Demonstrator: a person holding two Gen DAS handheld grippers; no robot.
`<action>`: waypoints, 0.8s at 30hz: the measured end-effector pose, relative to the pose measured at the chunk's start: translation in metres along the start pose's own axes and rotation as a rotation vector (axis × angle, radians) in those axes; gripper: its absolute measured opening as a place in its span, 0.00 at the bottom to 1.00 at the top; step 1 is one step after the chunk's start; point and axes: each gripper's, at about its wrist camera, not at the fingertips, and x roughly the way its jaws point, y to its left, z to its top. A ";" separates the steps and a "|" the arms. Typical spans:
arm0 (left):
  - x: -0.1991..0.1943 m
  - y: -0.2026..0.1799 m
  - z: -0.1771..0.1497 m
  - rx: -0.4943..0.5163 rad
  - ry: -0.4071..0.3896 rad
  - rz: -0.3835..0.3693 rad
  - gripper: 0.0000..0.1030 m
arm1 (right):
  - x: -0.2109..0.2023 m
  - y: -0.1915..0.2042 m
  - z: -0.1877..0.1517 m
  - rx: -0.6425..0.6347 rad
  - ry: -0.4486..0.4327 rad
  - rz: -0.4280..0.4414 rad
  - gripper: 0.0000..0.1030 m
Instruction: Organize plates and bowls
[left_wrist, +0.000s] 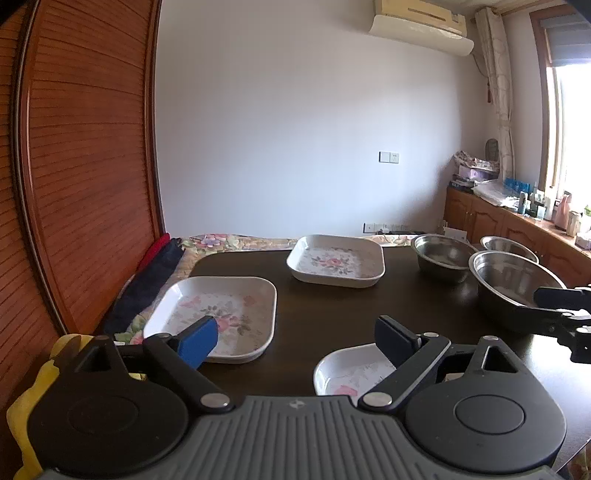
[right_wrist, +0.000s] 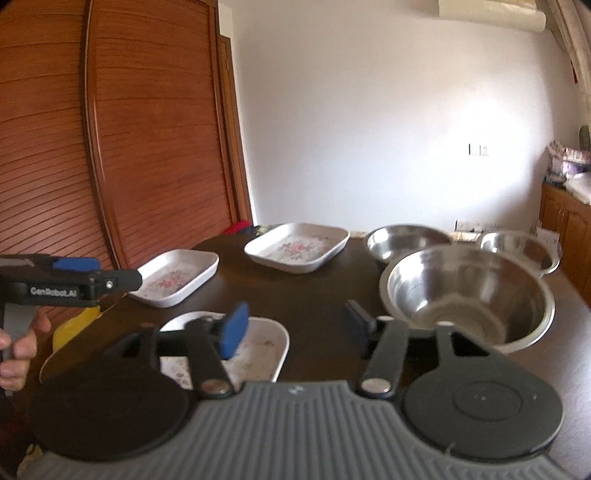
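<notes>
Three white square plates with flower prints lie on the dark table (left_wrist: 325, 314): one at the left (left_wrist: 229, 314), one farther back (left_wrist: 336, 260), one close in front (left_wrist: 347, 371). Three steel bowls stand to the right: a large one (left_wrist: 509, 282) and two smaller ones (left_wrist: 439, 253) (left_wrist: 511, 246). My left gripper (left_wrist: 295, 339) is open above the table, with nothing between its fingers. My right gripper (right_wrist: 295, 326) is open too and holds nothing, between the near plate (right_wrist: 258, 349) and the large bowl (right_wrist: 469, 291).
A wooden slatted door (left_wrist: 85, 166) stands close on the left. A yellow cloth (left_wrist: 33, 395) lies by the table's near left corner. A bed with a flowered cover (left_wrist: 229, 242) is behind the table. A cluttered wooden cabinet (left_wrist: 495, 218) runs along the right wall.
</notes>
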 end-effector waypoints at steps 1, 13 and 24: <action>-0.001 0.001 0.001 -0.001 -0.004 0.000 1.00 | -0.001 0.000 0.001 -0.005 -0.002 0.001 0.66; -0.002 0.016 0.012 0.010 -0.016 0.024 1.00 | 0.005 0.012 0.015 -0.057 -0.047 0.015 1.00; 0.023 0.053 0.031 -0.010 0.019 0.009 1.00 | 0.045 0.038 0.039 -0.059 0.027 0.108 1.00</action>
